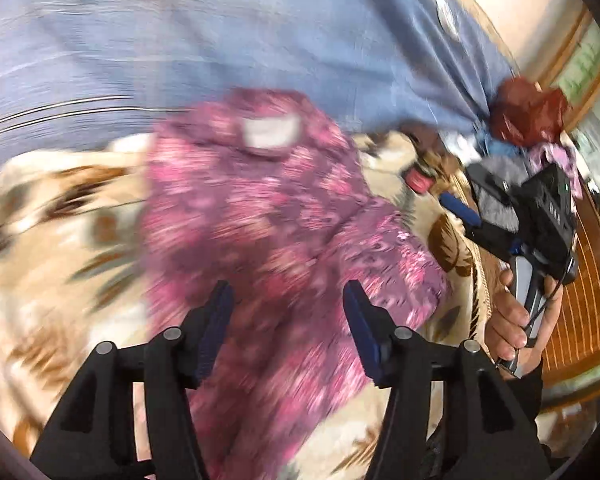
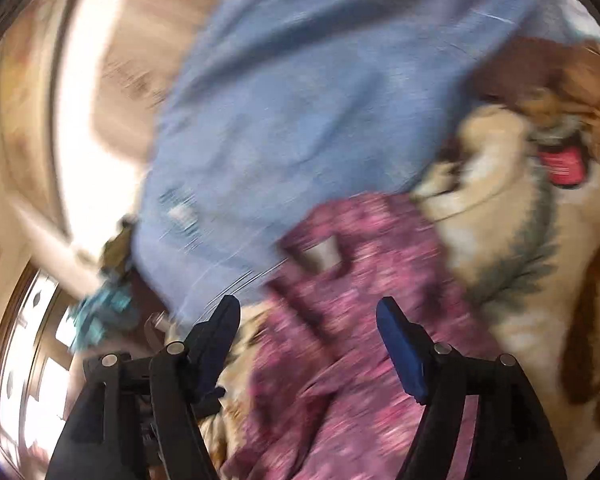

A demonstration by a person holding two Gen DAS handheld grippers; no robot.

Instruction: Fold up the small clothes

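Garment [image 1: 268, 208], pink floral, is spread mid-frame on the leaf-print blanket [image 1: 48, 248], collar label toward the blue sheet [image 1: 220, 40] at top, likely laid flat for folding. Left gripper [image 1: 286, 300] is held just above it, jaws spread, nothing pinched. Right gripper [image 2: 308, 314] likewise spread and empty over the garment's lower part. Heavy motion blur.

The pink floral garment [image 1: 268, 216] was soft matt cloth. Under it lay a plush cream blanket [image 1: 52, 248], fuzzy-looking, leaf-printed. At twelve o'clock hung a smooth blue sheet [image 1: 220, 40], thin matt cloth. The left gripper [image 1: 288, 300] was matt black plastic with ribbed blue pads [image 1: 358, 312] and dull metal pins [image 1: 172, 333]. At three o'clock stood glossy slatted wood [image 1: 580, 300].
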